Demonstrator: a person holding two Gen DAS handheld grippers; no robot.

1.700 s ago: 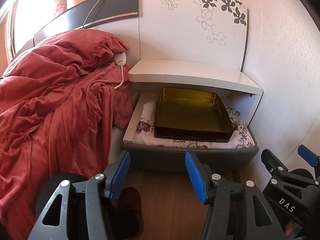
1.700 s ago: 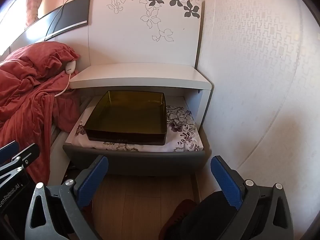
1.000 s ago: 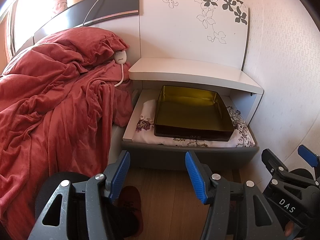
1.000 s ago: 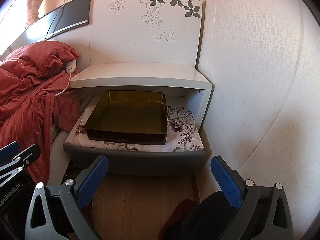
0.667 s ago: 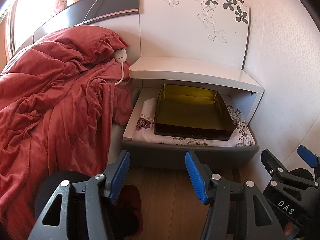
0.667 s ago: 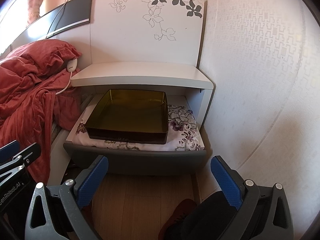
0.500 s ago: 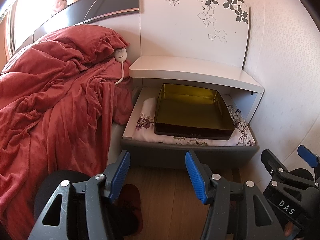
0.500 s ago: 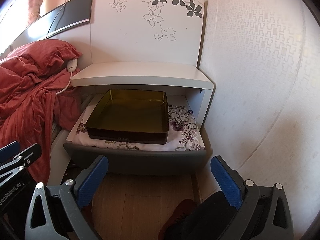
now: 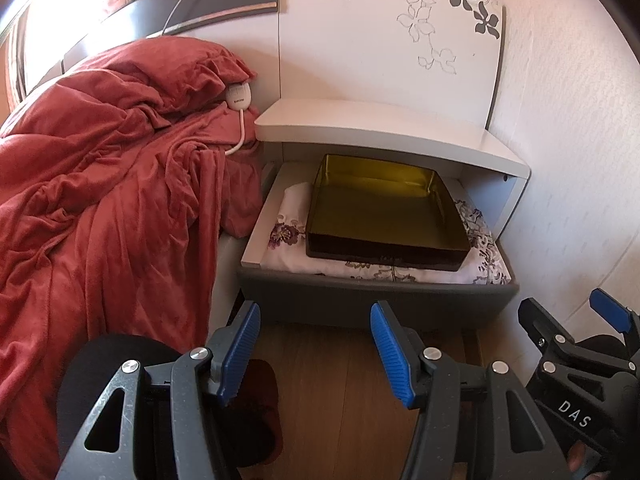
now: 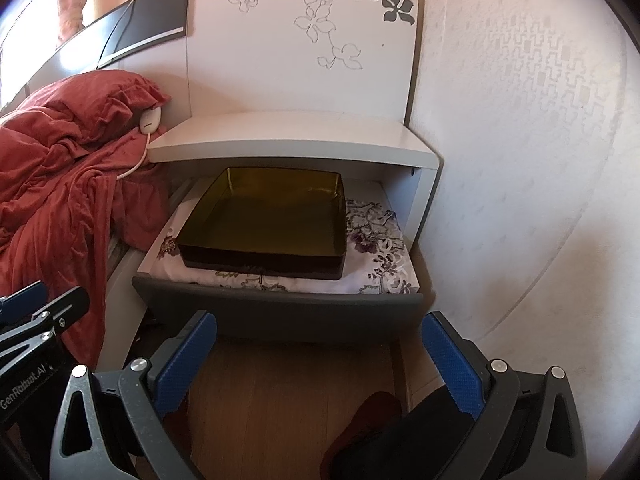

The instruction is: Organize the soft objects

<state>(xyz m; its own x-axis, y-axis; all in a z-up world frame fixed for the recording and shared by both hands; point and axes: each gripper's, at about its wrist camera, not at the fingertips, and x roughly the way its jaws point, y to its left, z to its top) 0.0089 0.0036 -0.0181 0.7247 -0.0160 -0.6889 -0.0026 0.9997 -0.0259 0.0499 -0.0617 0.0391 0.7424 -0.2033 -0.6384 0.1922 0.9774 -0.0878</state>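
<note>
- Floral-printed white folded cloth [image 9: 298,254] lies flat in the pulled-out grey drawer [image 9: 372,300] of the white bedside cabinet [image 9: 384,136], at about twelve o'clock from both grippers.
- On top of that cloth rests a shallow rectangular tray of dark amber translucent plastic [image 9: 384,216], its floor bare; the cloth shows past the tray at nine o'clock, three o'clock and along the near edge.
- Crumpled rust-red velvety blanket [image 9: 108,200] covers the bed at nine to ten o'clock of the drawer, one fold hanging down just beside the drawer's left side.
- A white oval corded controller [image 9: 239,97] lies on the blanket near the cabinet's top corner, its white cord trailing down the fabric.
- Behind the cabinet stands a white headboard panel printed with grey flowers [image 9: 400,40].
- The left gripper [image 9: 316,350] hangs over the wooden floor [image 9: 340,400] in front of the drawer, its blue pads spread apart with nothing between them.
- The right gripper [image 10: 320,364] sits at three o'clock of the left one, also short of the drawer front; its jaws are released, wide, and grasp nothing.
- Neither gripper touches the cloth, tray or blanket.
</note>
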